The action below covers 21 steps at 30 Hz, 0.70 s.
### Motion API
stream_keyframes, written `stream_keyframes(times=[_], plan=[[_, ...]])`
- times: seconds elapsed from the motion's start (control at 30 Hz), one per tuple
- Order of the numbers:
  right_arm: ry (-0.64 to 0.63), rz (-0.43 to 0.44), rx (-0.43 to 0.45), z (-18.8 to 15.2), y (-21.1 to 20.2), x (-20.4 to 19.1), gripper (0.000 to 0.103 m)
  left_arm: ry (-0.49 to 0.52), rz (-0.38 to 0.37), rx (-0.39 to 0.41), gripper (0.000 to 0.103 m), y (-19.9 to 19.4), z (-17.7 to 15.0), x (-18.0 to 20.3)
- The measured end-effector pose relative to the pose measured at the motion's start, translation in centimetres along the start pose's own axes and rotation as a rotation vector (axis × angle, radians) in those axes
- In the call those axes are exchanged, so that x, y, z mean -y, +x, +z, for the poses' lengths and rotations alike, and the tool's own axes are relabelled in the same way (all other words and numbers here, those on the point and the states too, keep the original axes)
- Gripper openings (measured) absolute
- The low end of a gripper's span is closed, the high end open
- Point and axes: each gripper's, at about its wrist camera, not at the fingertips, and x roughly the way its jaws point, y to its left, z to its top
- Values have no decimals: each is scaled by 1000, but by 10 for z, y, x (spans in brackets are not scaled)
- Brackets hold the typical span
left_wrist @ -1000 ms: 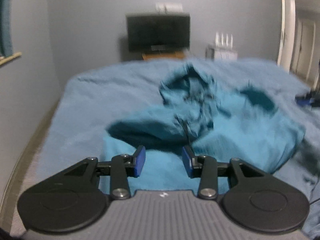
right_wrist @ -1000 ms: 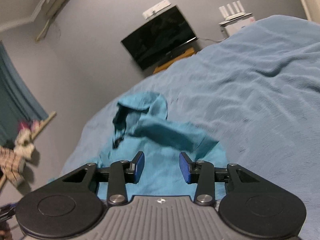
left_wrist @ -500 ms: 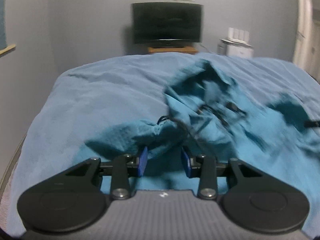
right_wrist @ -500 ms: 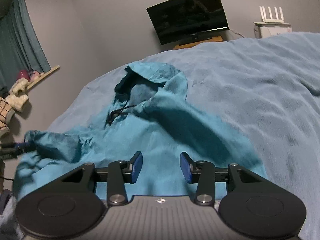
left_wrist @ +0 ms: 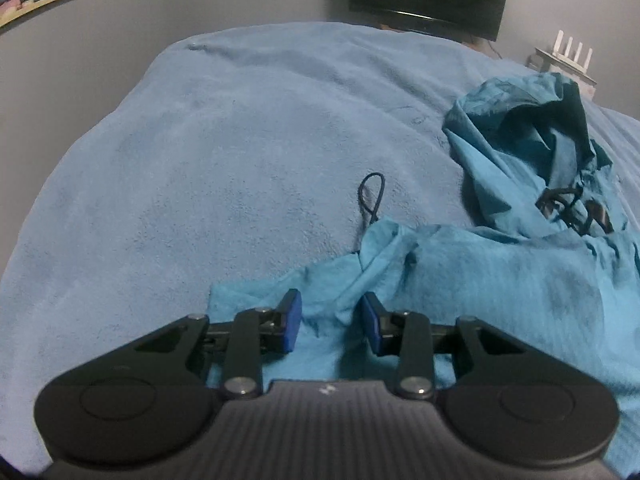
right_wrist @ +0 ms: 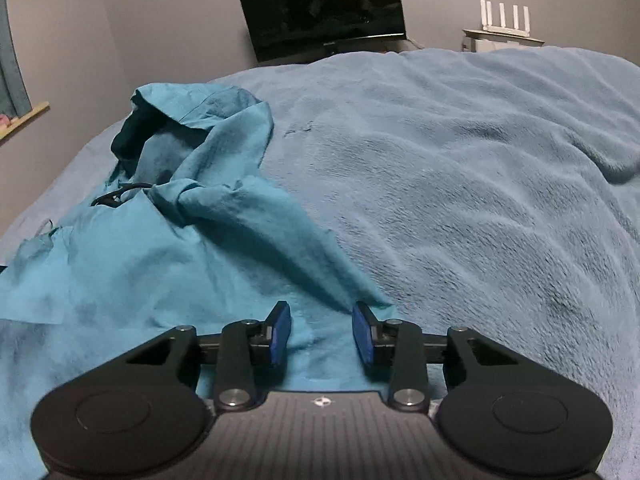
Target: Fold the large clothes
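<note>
A teal hooded jacket (left_wrist: pixel 500 272) lies spread on the light blue blanket (left_wrist: pixel 240 152), hood (left_wrist: pixel 532 120) toward the far end, with a dark drawstring loop (left_wrist: pixel 372 196) on the blanket. My left gripper (left_wrist: pixel 331 320) is open just above the jacket's near left edge. In the right wrist view the jacket (right_wrist: pixel 140 264) fills the left half, hood (right_wrist: pixel 192 120) at the back. My right gripper (right_wrist: pixel 322 330) is open over the jacket's near right edge, with cloth between the jaws but not gripped.
The blanket (right_wrist: pixel 460 200) covers a bed that ends at a grey wall. A dark monitor (right_wrist: pixel 324 8) and a white router (right_wrist: pixel 504 20) stand beyond the far end. A wooden ledge (left_wrist: pixel 36 0) is on the left wall.
The jacket has come down from a bunched, lifted heap and now lies flatter on the blanket. Both grippers have dropped lower toward its near edge; both stay open.
</note>
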Motion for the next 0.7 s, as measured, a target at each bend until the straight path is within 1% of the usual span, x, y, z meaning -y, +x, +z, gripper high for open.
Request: stream_keyframes(times=[0.07,0.13,0.17,0.2,0.23,0.27,0.3,0.37,0.47,0.53,0.57,0.63,0.67,0.7], plan=[[16,-17,8,-2,-5,6,36,6,9,23,34,-4,0,2],[22,-30,7,-3,-7,13,36,-2,7,65,34,-23,-8,-2],[17,-32,12,-3,-12,13,37,-14,-6,76,34,-34,-11,-2],[9,-35,20,-3,-17,13,43,-27,-39,88,34,-47,-16,-2],[9,-32,28,-2,-21,12,47,-30,-81,100,34,-60,-21,0],[14,-25,39,-2,-28,11,55,-20,-124,107,34,-72,-27,3],[12,-16,49,-4,-35,8,58,-2,-158,116,34,-86,-34,8],[-5,10,68,-6,-49,-2,58,46,-203,127,34,-108,-48,19],[-51,94,74,-13,-65,-31,58,93,-266,105,34,-123,-69,41],[-78,135,67,-17,-69,-51,58,122,-267,66,34,-121,-81,58],[-91,155,50,-22,-69,-62,60,134,-257,41,34,-119,-88,65],[-161,149,-12,-38,-64,-86,61,124,-233,-22,34,-109,-104,74],[-223,120,-22,-50,-64,-96,62,140,-217,-38,34,-104,-112,78],[-286,90,-30,-64,-64,-102,62,174,-193,-37,34,-102,-121,82]])
